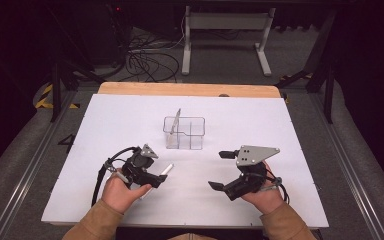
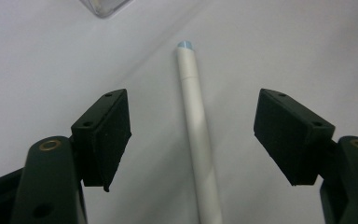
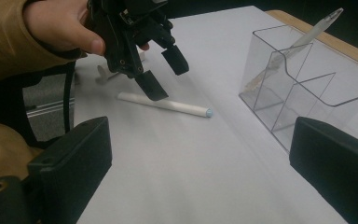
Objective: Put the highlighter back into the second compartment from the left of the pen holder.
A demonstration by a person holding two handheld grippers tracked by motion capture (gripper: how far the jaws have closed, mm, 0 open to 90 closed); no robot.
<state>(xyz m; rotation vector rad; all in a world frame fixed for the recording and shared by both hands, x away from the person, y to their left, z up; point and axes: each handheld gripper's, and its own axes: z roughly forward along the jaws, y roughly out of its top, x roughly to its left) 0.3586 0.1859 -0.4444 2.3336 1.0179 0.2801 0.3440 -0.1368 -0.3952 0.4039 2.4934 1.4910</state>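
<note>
White table [image 1: 260, 125], pen [image 2: 196, 135] between left tongs [image 2: 193, 133]

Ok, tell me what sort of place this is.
Probably a lab or workshop set up for recording manipulation. A white board lies on a wooden table, loose cables trail on the grey floor behind, and a person holds a sensor-fitted gripper in each hand.

Open white table [image 1: 260, 125] all round — only the clear organizer [image 1: 184, 133] mid-table and a loose pen [image 3: 165, 104] interrupt.

No legible text — none anywhere.
</note>
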